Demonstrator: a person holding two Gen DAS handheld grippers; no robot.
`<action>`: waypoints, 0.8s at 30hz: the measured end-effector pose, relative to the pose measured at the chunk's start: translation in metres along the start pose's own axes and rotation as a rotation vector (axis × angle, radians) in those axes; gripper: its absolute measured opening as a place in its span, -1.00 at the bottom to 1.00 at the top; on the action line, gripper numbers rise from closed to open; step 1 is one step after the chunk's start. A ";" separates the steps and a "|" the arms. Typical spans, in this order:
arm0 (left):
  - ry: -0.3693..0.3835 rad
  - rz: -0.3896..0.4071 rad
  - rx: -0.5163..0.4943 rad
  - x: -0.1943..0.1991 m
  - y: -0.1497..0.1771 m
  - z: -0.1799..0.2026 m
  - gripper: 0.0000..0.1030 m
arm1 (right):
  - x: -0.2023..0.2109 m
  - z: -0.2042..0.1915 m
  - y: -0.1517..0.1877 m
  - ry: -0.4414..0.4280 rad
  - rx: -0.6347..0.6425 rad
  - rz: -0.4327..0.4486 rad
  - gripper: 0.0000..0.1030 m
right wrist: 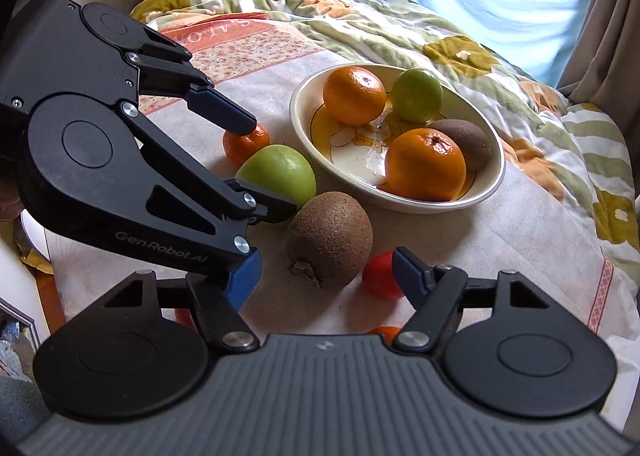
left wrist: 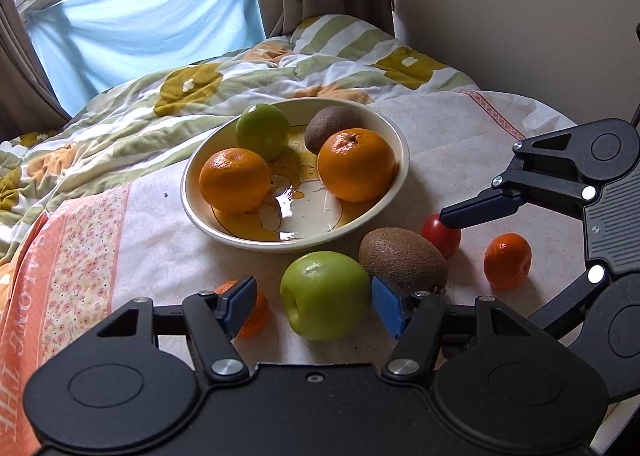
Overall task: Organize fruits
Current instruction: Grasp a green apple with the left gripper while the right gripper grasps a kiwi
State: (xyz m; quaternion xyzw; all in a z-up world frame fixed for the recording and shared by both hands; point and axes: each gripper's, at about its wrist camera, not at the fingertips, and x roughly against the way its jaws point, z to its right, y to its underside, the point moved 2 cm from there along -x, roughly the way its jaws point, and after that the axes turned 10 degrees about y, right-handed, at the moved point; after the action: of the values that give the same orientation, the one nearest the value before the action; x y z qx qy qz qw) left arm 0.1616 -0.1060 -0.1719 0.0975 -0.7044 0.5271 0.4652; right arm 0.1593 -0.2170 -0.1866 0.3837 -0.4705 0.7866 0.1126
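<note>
Where fruit lies, quilted bed (left wrist: 132, 108)

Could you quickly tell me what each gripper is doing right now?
Left gripper: open, straddling the green apple.
Right gripper: open around the kiwi.

two wrist fisheyes, close, angled down, sharing bowl (left wrist: 394, 192) and loose fruit

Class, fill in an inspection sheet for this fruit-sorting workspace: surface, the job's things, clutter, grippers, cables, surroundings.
Surface: pale tablecloth.
Job's things: bowl holds two oranges, an apple, a kiwi; loose green apple, loose kiwi, tomato, small tangerines.
Clutter: nothing seen.
Grippers: left gripper open around the green apple, pads not touching; right gripper open around the loose kiwi.
Cables: nothing seen.
Surroundings: flowered quilt, curtains, window.
</note>
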 end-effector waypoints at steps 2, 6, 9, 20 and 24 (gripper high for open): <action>-0.001 -0.003 -0.007 -0.003 -0.002 0.001 0.30 | -0.002 -0.001 -0.001 -0.002 0.020 0.003 0.67; 0.009 -0.021 -0.003 -0.007 -0.004 0.002 0.26 | -0.005 -0.001 -0.001 -0.004 0.056 0.008 0.66; 0.017 -0.048 -0.001 -0.011 -0.004 0.003 0.15 | -0.007 -0.005 0.000 0.012 0.116 0.016 0.61; 0.002 -0.100 -0.002 -0.023 0.001 0.002 0.15 | -0.013 -0.014 0.002 0.040 0.220 0.030 0.56; 0.002 -0.084 0.022 -0.020 0.003 0.002 0.15 | -0.017 -0.014 0.001 0.042 0.216 0.031 0.56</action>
State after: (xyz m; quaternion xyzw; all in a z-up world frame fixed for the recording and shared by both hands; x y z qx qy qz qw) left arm 0.1699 -0.1133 -0.1890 0.1317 -0.6935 0.5148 0.4866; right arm 0.1628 -0.2029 -0.2031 0.3698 -0.3863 0.8422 0.0682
